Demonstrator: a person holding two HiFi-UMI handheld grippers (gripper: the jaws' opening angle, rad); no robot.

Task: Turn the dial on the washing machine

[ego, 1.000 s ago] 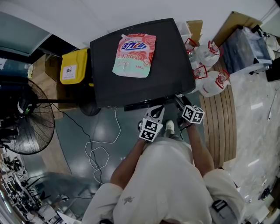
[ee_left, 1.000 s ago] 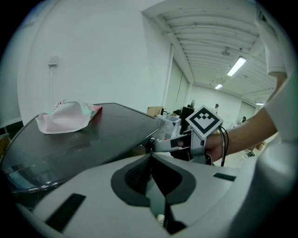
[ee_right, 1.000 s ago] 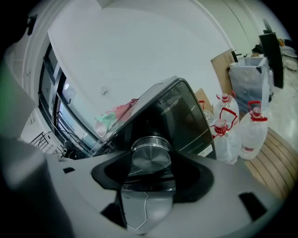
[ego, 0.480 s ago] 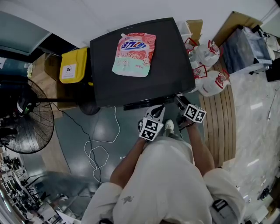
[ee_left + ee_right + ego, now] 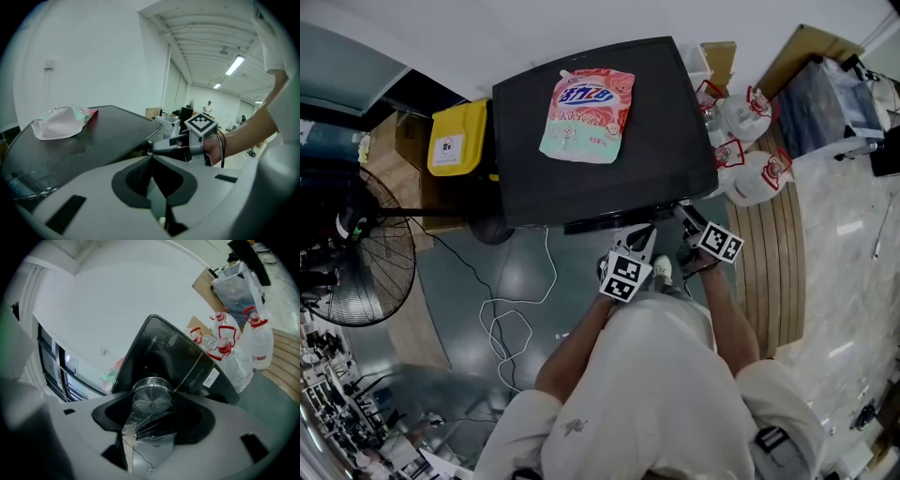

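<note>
Nearest the person, the left gripper was held just short of the front edge of the washing machine, its jaws pressed together on nothing. To its right, the right gripper was at the control panel, with its jaws pinching the round silver dial from both sides. The dial sat at the near right corner of the black machine. Farther back, a pink detergent pouch lay flat on the lid. White bags stood beside the machine at the right.
</note>
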